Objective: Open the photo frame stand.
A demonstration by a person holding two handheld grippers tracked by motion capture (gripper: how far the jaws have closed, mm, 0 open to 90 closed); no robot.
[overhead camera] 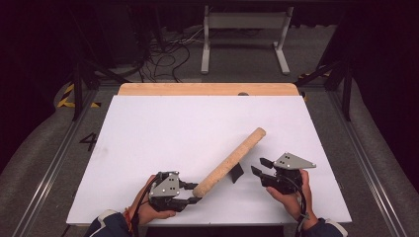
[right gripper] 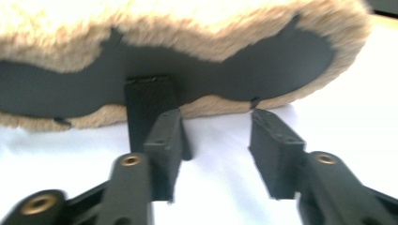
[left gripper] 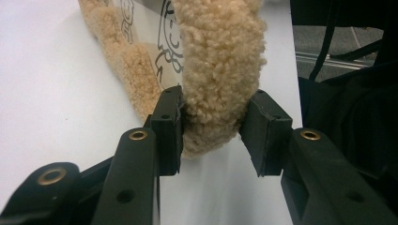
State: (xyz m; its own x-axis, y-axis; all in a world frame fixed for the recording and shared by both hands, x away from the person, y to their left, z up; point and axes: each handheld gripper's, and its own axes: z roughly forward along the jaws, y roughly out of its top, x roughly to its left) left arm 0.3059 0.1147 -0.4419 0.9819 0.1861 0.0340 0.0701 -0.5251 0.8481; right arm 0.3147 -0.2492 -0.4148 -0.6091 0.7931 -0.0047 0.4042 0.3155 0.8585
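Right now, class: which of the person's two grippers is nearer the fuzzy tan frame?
Left. The left gripper clamps the near end of the fuzzy tan frame; the right gripper sits open just off its black back side, beside the black stand flap, not touching.

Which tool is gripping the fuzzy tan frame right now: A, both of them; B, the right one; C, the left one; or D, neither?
C: in the left gripper view the left tool has its jaws pressed into the fuzzy tan frame, while the right tool sits apart from the frame, its jaws holding nothing.
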